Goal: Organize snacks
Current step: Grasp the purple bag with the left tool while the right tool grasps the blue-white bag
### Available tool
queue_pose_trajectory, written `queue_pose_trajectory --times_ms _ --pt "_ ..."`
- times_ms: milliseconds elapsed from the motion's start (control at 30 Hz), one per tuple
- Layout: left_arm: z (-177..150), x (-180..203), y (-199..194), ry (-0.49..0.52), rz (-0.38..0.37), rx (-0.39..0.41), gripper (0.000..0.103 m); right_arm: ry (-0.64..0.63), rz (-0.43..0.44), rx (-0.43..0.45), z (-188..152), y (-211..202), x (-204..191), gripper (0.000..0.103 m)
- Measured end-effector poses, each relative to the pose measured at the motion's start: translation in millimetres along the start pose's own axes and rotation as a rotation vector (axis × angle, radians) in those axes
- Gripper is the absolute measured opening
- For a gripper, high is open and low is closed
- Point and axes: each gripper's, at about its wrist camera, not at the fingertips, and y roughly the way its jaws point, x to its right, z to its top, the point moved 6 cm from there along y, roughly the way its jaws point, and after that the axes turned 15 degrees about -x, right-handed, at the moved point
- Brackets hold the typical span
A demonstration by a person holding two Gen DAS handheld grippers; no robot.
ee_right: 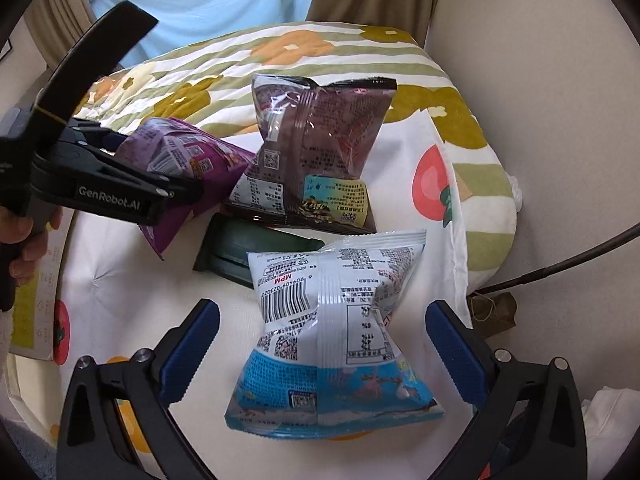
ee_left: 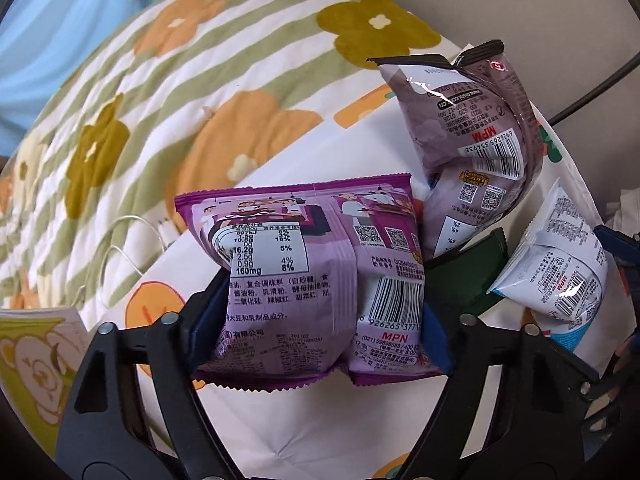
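The left hand-held gripper (ee_left: 316, 312) clenches the bright purple foil snack bag (ee_left: 308, 280); the right hand-held gripper (ee_right: 322, 356), released, should close squarely across the white-and-blue crinkled snack packet (ee_right: 336, 340) between its pads.

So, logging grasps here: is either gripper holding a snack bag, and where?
Left gripper pinches the bright purple foil snack bag across its middle. Right gripper is open, holding nothing.
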Motion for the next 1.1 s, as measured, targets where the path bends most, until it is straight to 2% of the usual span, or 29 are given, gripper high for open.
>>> queue_pose_trajectory --times_ms 167,233,300,467,767,867,1100 --pt "-2.0 2.3 -3.5 0.004 0.007 0.011 0.070 0.026 0.009 -0.009 0.4 7.2 0.9 0.102" --pt "-5.9 1.6 -6.6 -0.008 0.010 0.015 0.070 0.033 0.013 -0.012 -0.4 8.7 1.6 0.101" --pt "-12.5 -0.9 -11.6 -0.036 0.007 0.022 0.070 0.036 0.021 -0.017 0.0 10.2 2.6 0.094" --pt "-28.8 -4.5 -19.7 -0.087 -0.010 0.031 0.070 0.032 0.015 -0.029 0.4 14.5 5.3 0.093" --pt "-44.3 -4.1 -26.3 -0.129 -0.014 0.040 0.070 0.012 0.028 -0.050 -2.9 21.1 5.6 0.066" --pt "-48.3 -1.2 -36.9 -0.135 -0.003 0.061 0.070 0.012 0.039 -0.047 -4.2 17.0 5.9 0.060" --pt "-66.5 6.0 -85.4 -0.170 0.021 0.153 0.070 -0.012 0.046 0.006 -5.7 -18.5 6.0 0.060"
